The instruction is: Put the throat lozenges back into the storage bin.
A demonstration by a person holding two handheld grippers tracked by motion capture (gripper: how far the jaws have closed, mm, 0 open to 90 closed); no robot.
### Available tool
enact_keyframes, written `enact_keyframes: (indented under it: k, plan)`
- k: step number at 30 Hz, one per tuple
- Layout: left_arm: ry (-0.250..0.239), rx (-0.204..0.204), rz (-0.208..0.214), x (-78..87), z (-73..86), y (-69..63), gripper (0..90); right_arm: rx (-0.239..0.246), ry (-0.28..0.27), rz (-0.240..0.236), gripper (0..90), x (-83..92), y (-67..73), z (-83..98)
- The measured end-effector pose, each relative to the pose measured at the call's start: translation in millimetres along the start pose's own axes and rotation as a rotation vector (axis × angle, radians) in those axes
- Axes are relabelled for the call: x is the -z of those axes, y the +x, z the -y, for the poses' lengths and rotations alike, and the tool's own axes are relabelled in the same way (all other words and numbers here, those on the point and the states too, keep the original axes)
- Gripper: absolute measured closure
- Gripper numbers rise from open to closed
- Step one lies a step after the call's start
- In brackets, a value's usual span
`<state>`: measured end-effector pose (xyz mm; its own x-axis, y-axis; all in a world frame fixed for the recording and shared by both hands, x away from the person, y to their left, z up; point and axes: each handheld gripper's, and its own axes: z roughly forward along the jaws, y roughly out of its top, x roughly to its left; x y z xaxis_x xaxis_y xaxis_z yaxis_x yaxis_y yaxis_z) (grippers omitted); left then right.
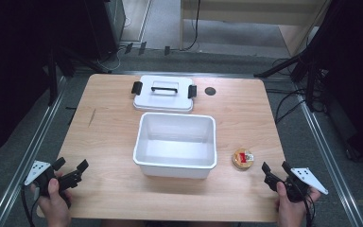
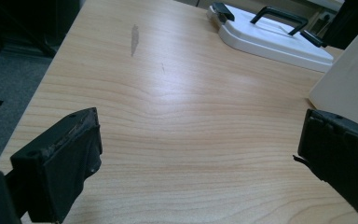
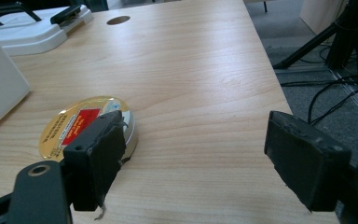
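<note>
A white rectangular bin (image 1: 176, 144) stands empty in the middle of the wooden table (image 1: 108, 142). Its white lid (image 1: 163, 93) with black handle and clips lies flat behind it. A small round gold tin with a red label (image 1: 242, 158) sits to the right of the bin. My left gripper (image 1: 71, 171) rests open at the table's front left corner, nothing between its jaws. My right gripper (image 1: 276, 171) is open at the front right, just in front of the tin (image 3: 86, 128); its left jaw stands close beside the tin. The lid (image 2: 270, 35) and the bin wall (image 2: 352, 84) lie ahead of the left gripper (image 2: 198, 158).
A dark round hole (image 1: 210, 91) marks the table right of the lid. Metal rails run along both sides of the table, with cables and stand legs on the floor beyond. Bare wood lies left of the bin and along the front edge.
</note>
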<state>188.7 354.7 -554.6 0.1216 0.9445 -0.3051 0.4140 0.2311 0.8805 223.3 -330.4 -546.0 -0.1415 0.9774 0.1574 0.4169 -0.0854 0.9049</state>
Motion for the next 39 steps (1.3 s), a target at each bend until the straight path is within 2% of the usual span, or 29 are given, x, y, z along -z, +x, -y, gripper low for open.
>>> enact_keyframes:
  k: [3, 4, 5, 7, 8, 9, 10, 13, 14, 15, 18, 19, 20, 21, 23, 24, 25, 26, 27, 28, 29, 30, 31, 32, 33, 36, 39]
  plan:
    - [-0.005, -0.002, 0.000, 1.1, 0.3, 0.0, 0.0, 0.019, 0.029, -0.045, 26.0, -0.5, 1.5, -0.2]
    - [-0.005, -0.002, 0.000, 1.1, 0.3, 0.0, 0.0, 0.019, 0.029, -0.045, 26.0, -0.5, 1.5, -0.2]
    - [-0.035, -0.001, -0.016, 4.0, 1.9, -1.3, 0.0, 0.019, 0.060, -0.070, 29.4, 1.3, 4.5, -0.4]
    - [-0.040, -0.006, -0.021, 4.6, 2.3, -2.0, 0.0, 0.022, 0.071, -0.073, 30.1, 2.1, 6.1, -1.0]
    - [-0.029, -0.016, -0.019, 3.1, 1.8, -2.6, 0.0, 0.054, 0.091, -0.074, 31.4, 3.0, 11.0, -4.1]
    - [-0.029, -0.016, -0.019, 3.1, 1.8, -2.6, 0.0, 0.054, 0.091, -0.074, 31.4, 3.0, 11.0, -4.1]
    - [-0.017, -0.016, -0.012, 1.9, 1.2, -2.7, 0.0, 0.084, 0.097, -0.075, 32.2, 2.5, 13.3, -5.9]
    - [-0.019, -0.021, -0.014, 1.8, 1.2, -2.8, 0.0, 0.136, 0.119, -0.109, 34.5, 0.2, 18.4, -10.7]
    - [-0.030, -0.028, -0.021, 2.7, 1.8, -4.0, 0.0, 0.175, 0.146, -0.092, 34.5, -0.6, 21.2, -14.3]
    - [-0.030, -0.028, -0.021, 2.7, 1.8, -4.0, 0.0, 0.190, 0.154, -0.084, 34.7, -0.8, 22.2, -15.9]
    - [-0.032, -0.046, -0.027, 3.0, 2.1, -5.6, 0.0, 0.205, 0.174, -0.074, 38.0, -0.8, 24.7, -20.4]
    - [-0.023, -0.045, -0.026, 1.5, 1.6, -5.8, 0.0, 0.209, 0.204, -0.109, 39.9, -0.6, 27.3, -25.5]
    - [-0.023, -0.045, -0.026, 1.5, 1.6, -5.8, 0.0, 0.209, 0.204, -0.109, 39.9, -0.6, 27.3, -25.5]
    - [-0.020, -0.046, -0.026, 1.3, 1.4, -5.7, 0.0, 0.205, 0.249, -0.134, 39.4, -0.8, 30.3, -29.6]
    - [-0.017, -0.050, -0.032, 0.5, 1.0, -6.2, 0.0, 0.213, 0.271, -0.141, 38.6, -1.5, 32.1, -31.7]
    - [-0.012, -0.053, -0.034, -0.1, 1.0, -6.8, 0.0, 0.224, 0.299, -0.138, 37.0, -2.1, 34.1, -34.1]
    - [-0.007, -0.058, -0.036, -0.6, 0.8, -7.4, 0.1, 0.254, 0.360, -0.118, 35.3, -4.2, 38.4, -39.1]
    - [0.002, -0.068, -0.041, -0.9, 0.6, -8.1, 0.1, 0.264, 0.386, -0.110, 35.3, -5.1, 40.3, -41.8]
    - [0.002, -0.068, -0.041, -0.9, 0.6, -8.1, 0.1, 0.264, 0.386, -0.110, 35.3, -5.1, 40.3, -41.8]
    - [0.002, -0.067, -0.044, -1.3, 0.6, -8.4, 0.0, 0.279, 0.455, -0.109, 34.7, -8.7, 43.9, -48.4]
    - [0.002, -0.067, -0.044, -1.3, 0.6, -8.4, 0.1, 0.279, 0.455, -0.109, 34.7, -8.7, 43.9, -48.4]
    - [0.002, -0.063, -0.043, -1.7, 0.4, -8.2, 0.1, 0.281, 0.484, -0.114, 33.5, -10.3, 45.0, -50.4]
    - [0.003, -0.062, -0.041, -1.8, 0.4, -7.8, 0.0, 0.286, 0.534, -0.122, 31.6, -13.2, 47.4, -53.4]
    - [0.008, -0.055, -0.039, -1.9, 0.1, -7.2, 0.1, 0.299, 0.614, -0.119, 27.9, -18.8, 51.8, -57.0]
    - [0.008, -0.055, -0.039, -1.9, 0.1, -7.2, 0.0, 0.299, 0.614, -0.119, 27.9, -18.8, 51.8, -57.0]
    - [0.009, -0.052, -0.037, -1.9, 0.1, -6.7, 0.1, 0.316, 0.737, -0.110, 23.1, -27.6, 59.0, -61.3]
    - [0.010, -0.052, -0.038, -2.2, 0.0, -6.8, 0.1, 0.329, 0.821, -0.101, 16.3, -34.2, 64.9, -65.9]
